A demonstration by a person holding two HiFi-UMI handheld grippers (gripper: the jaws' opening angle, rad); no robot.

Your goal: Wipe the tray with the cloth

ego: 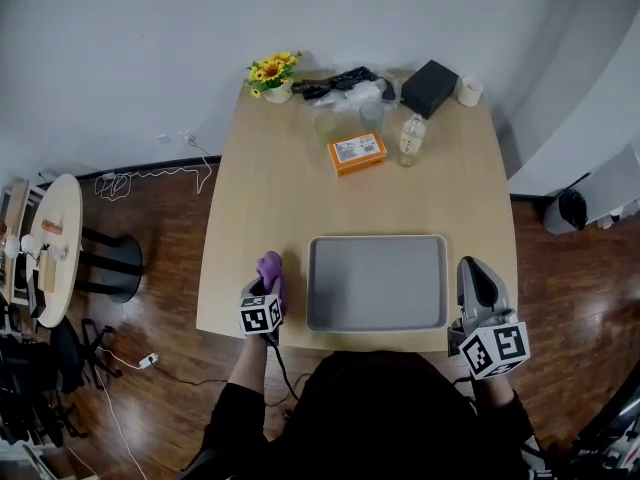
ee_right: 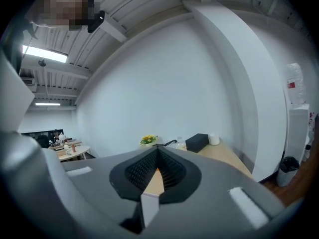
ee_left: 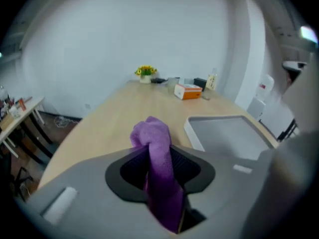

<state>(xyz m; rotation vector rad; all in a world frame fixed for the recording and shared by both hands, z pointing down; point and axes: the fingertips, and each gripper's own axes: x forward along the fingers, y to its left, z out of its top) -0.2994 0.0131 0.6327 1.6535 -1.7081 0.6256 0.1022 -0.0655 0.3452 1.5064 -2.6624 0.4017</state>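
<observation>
Cloth clamped in a bunch between the slightly parted jaws of the left gripper, at the table's near edge just left of the tray, probably ready for wiping, right gripper closed, empty, clear beside the tray's right edge.

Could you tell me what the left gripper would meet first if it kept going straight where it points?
Most likely the bare tabletop just left of the tray, its held cloth touching first; depth is hard to judge.
</observation>
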